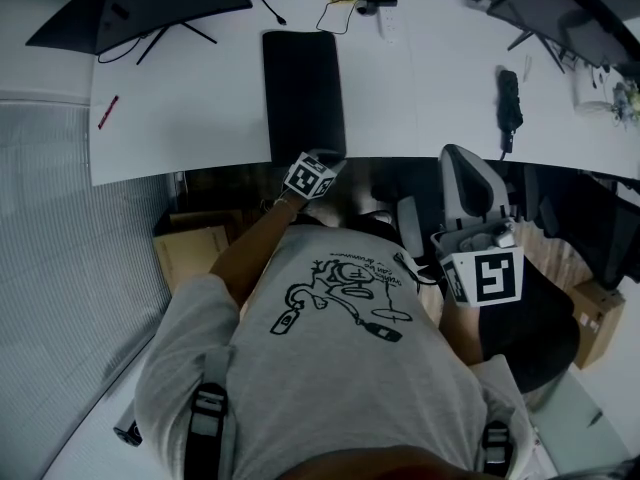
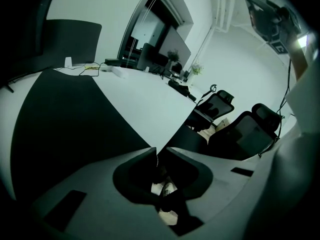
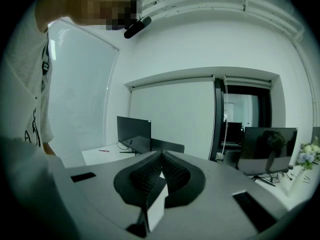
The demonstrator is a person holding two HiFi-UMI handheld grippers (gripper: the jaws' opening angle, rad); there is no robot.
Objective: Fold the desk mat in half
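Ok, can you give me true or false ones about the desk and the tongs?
1. The black desk mat lies on the white desk. True.
2. The red pen lies on the mat. False: it lies on bare desk, well left of the mat.
3. The right tongs are shut with nothing in them. True.
4. The right tongs touch the mat. False: they are held up by the person's side, off the desk.

The head view looks steeply down past the person's shirt [image 1: 330,368] onto the counter [image 1: 200,118], the left gripper view sits low at its near edge, facing across the desk mat [image 2: 65,129] toward the far edge, and the right gripper view faces that counter level from farther back.
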